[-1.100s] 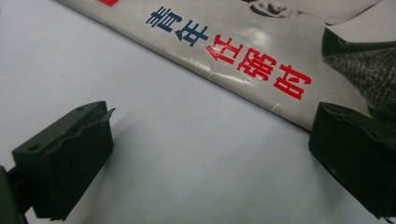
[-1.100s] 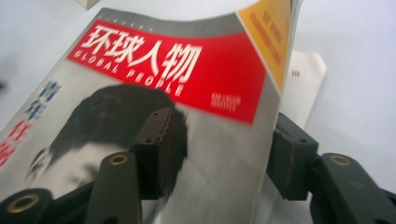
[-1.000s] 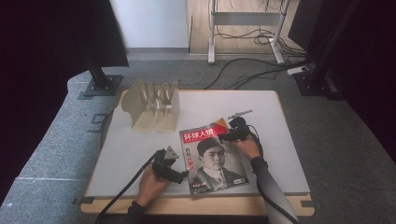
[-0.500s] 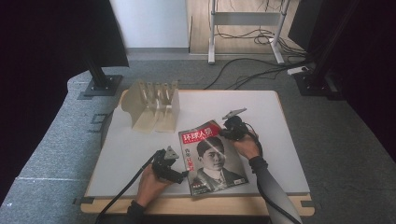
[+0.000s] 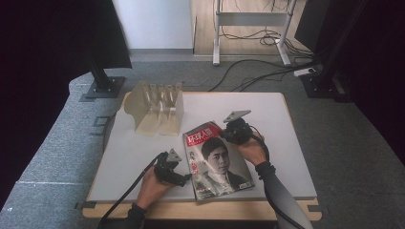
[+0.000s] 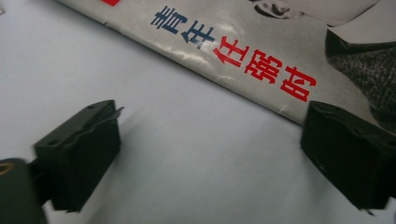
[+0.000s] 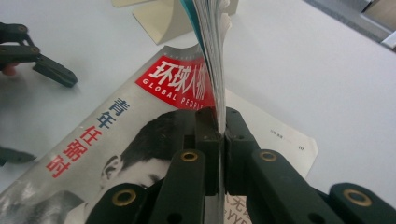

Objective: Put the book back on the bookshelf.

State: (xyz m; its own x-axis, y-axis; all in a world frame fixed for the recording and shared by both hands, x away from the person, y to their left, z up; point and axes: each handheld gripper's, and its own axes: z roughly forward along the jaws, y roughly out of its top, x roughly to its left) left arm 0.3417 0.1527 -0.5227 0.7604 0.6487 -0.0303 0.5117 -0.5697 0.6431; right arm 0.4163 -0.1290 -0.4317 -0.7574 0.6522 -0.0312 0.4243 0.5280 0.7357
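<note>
Magazine (image 5: pixel 216 160): light, floppy, glossy; my right gripper (image 7: pixel 218 128) pinches its upper corner pages, left gripper (image 6: pixel 210 154) gaping beside the spine.

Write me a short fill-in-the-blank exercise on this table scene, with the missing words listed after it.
1. The right claw is shut on the ____ edge of the magazine and lifts it off the table.
2. The left claw rests beside the magazine with its jaws ____.
3. The magazine's title block is coloured ____.
4. Behind the magazine stands a pale slotted ____.

Missing words: top; open; red; rack
</note>
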